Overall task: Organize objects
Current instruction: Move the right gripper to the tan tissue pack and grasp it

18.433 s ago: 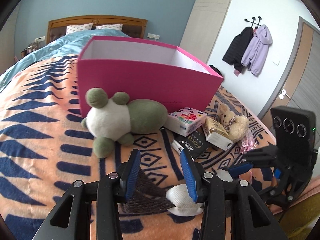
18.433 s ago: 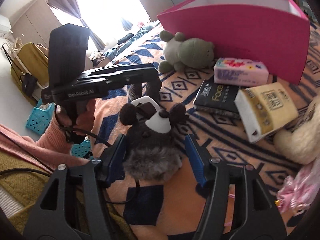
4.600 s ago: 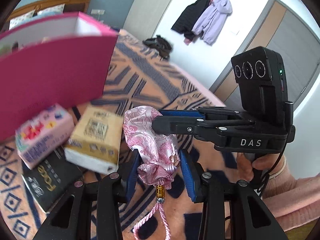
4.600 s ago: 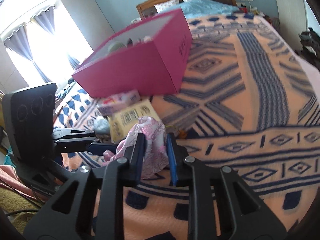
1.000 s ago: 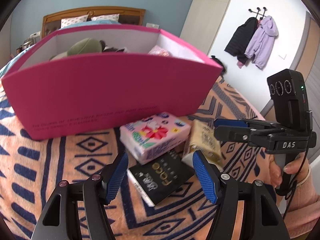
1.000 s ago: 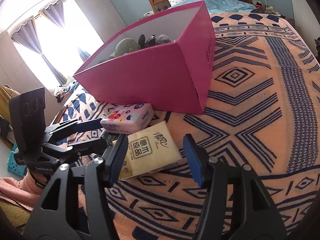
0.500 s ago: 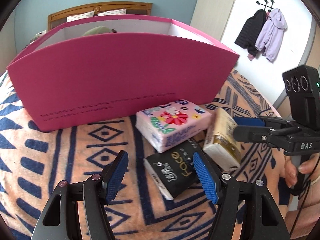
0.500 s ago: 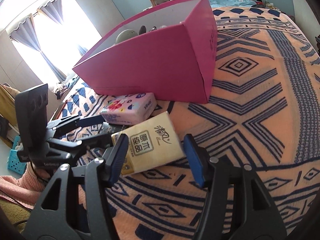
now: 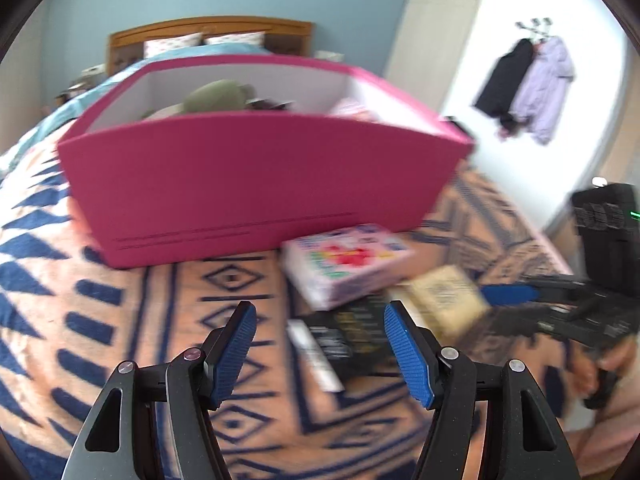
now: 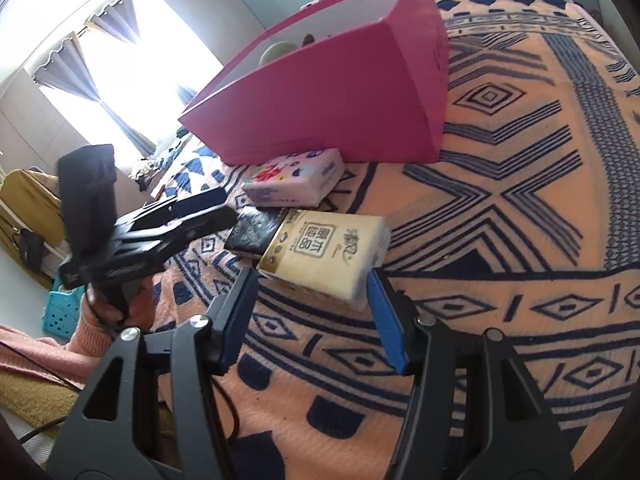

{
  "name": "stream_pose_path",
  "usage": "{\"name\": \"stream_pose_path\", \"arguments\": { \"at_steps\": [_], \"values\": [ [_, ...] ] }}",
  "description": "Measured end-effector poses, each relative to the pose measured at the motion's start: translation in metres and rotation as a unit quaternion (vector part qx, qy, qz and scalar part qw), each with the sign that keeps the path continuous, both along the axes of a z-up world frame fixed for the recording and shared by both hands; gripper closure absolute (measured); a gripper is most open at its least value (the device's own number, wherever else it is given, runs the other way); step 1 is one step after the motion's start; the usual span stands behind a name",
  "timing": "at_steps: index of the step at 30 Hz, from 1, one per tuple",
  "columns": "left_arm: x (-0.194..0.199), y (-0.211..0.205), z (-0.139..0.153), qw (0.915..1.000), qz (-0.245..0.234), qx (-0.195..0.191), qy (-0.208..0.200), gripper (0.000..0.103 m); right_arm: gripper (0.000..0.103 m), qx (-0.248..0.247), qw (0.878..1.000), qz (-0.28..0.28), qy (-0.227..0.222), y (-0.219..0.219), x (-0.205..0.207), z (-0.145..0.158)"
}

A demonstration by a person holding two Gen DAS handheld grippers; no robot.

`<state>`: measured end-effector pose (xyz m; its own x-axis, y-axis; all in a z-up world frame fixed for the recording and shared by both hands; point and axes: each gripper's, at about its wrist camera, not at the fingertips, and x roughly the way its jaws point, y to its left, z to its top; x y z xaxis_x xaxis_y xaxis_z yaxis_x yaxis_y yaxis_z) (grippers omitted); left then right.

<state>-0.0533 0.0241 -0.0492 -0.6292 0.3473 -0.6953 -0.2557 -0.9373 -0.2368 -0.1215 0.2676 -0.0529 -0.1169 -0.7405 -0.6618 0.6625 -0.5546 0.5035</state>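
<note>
A pink box (image 9: 240, 168) (image 10: 340, 100) stands on the patterned blanket with a green plush (image 9: 216, 96) and other soft things inside. In front of it lie a floral tissue pack (image 9: 348, 260) (image 10: 296, 178), a black pack (image 9: 344, 340) (image 10: 256, 228) and a yellow tissue pack (image 9: 440, 300) (image 10: 324, 248). My left gripper (image 9: 319, 312) hovers above the black pack; its jaws are closing and nothing is pressed between them. My right gripper (image 10: 312, 280) is open, its tips flanking the yellow pack's near edge.
The blanket (image 10: 500, 208) stretches flat to the right of the box. Coats (image 9: 528, 88) hang on the far wall and a headboard (image 9: 208, 32) stands behind the box. A blue basket (image 10: 60, 312) sits on the floor beside the bed. A pink sleeve (image 10: 36, 348) is at lower left.
The left gripper has drawn back and risen a little, so the inside of the box shows again. The right gripper has come closer to the yellow pack, its tips now at the near edge.
</note>
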Motion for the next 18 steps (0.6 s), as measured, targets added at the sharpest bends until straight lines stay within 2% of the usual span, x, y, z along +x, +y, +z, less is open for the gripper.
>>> {"name": "stream_pose_path", "arguments": {
  "at_steps": [4,8,11,14,18],
  "values": [
    [0.003,0.019,0.004,0.9982,-0.050,0.032,-0.005,0.035,0.044,-0.004,1.000,-0.026,0.006,0.007,-0.010,-0.002],
    [0.002,0.040,0.000,0.9960,-0.081,0.035,-0.018,0.036,0.044,-0.010,0.999,-0.031,0.004,0.004,-0.012,-0.005],
    [0.002,0.050,-0.002,0.9946,-0.095,0.034,-0.023,0.040,0.044,-0.009,1.000,-0.026,0.004,-0.001,-0.012,-0.006],
    [0.004,0.051,-0.003,0.9938,-0.100,0.039,-0.030,0.044,0.049,-0.007,1.000,-0.026,0.006,-0.001,-0.012,-0.007],
    [0.002,0.052,-0.006,0.9937,-0.097,0.043,-0.035,0.045,0.052,-0.010,0.999,-0.032,-0.002,0.001,-0.014,-0.010]
  ]
}}
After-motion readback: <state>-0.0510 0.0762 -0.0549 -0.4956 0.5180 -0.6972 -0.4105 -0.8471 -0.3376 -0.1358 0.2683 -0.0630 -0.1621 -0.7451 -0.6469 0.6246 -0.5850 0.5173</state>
